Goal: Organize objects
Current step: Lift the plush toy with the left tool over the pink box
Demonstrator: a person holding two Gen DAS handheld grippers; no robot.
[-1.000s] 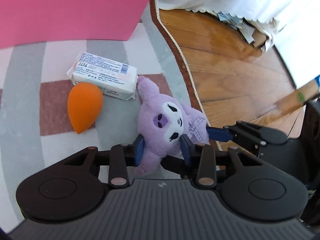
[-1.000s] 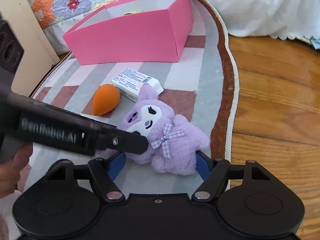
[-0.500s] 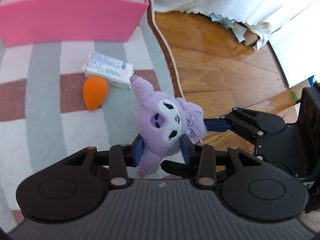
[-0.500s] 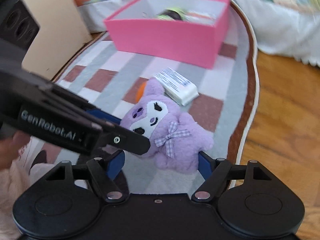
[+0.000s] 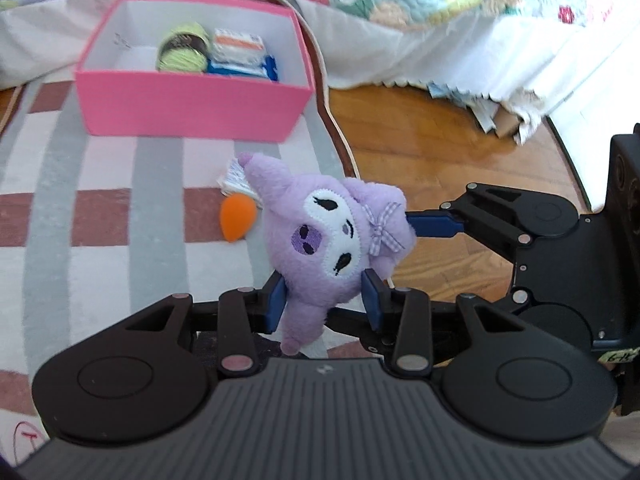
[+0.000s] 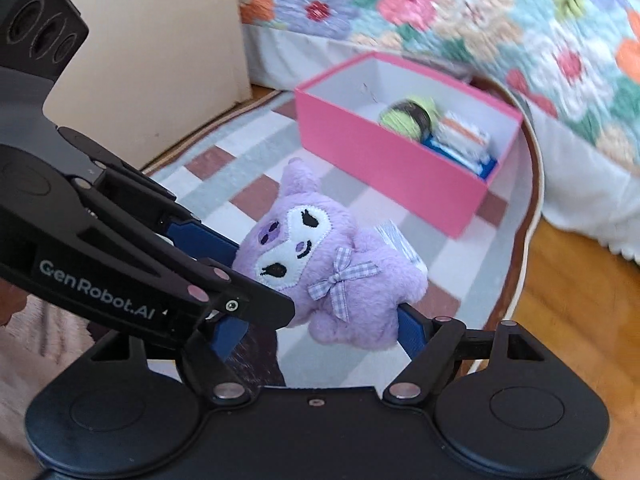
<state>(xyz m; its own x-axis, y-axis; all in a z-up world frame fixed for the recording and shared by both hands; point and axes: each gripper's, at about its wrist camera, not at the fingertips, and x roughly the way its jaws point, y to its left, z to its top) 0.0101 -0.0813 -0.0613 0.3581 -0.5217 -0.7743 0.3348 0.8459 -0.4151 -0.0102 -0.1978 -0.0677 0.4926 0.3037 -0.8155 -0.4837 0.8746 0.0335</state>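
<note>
A purple plush toy (image 5: 320,240) with a gingham bow hangs above the rug, and my left gripper (image 5: 323,300) is shut on its head. In the right wrist view the plush (image 6: 360,292) lies between the wide-spread fingers of my right gripper (image 6: 320,332). The right pad touches its underside; the left pad stands apart, behind the left gripper (image 6: 240,272). One right finger (image 5: 432,224) shows beside the plush's body. Beyond it stands the pink box (image 5: 188,112), holding a green roll (image 5: 182,46) and some packets.
An orange egg-shaped sponge (image 5: 238,216) and a white packet (image 5: 234,178), partly hidden by the plush, lie on the striped rug (image 5: 100,200). Wooden floor (image 5: 420,140) is to the right. A quilted bed (image 6: 480,20) and a beige cabinet (image 6: 140,60) stand behind the box.
Both grippers have risen with the plush, which now hangs off the rug. The sponge and packet look smaller below, and the inside of the pink box has come into view.
</note>
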